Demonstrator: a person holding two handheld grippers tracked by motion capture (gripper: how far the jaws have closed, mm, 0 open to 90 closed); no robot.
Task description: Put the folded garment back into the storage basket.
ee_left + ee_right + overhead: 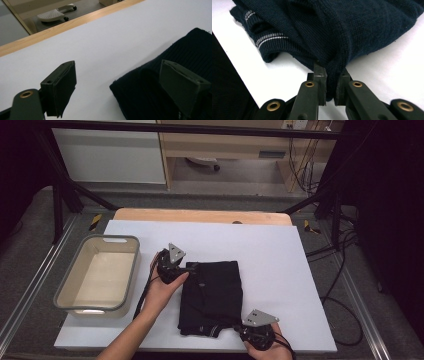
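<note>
**At frame centre: folded sweater, one corner pinched**

At the middle of the high view, on the white board [280, 270]: a dark navy knit sweater [212, 295], folded into an upright rectangle, ribbed hem with pale stripes at its lower left corner. Same stripes at the upper left of the right gripper view, on a cuff or hem bunched against the board.

Lower right of the high view: right gripper [240, 326], grey three-cornered plate on top, hand behind it at the bottom edge. Jaws pressed together on a fold of the sweater's lower right corner; in the right gripper view, knit fabric clamped between the two black jaws at lower centre, the rest of the garment spreading across the upper frame.

Just left of the sweater's upper left corner: left gripper [187, 269], hand wrapped round its body. Jaws spread wide, pads pressing on nothing. In the left gripper view, one jaw over bare white board at lower left, the other at lower right over the sweater's edge; whether that jaw touches the knit, cannot tell.

Far left of the high view: grey-rimmed beige tub [65, 290], well apart from the sweater. Wooden table edge [200, 215] along the board's top side.
</note>
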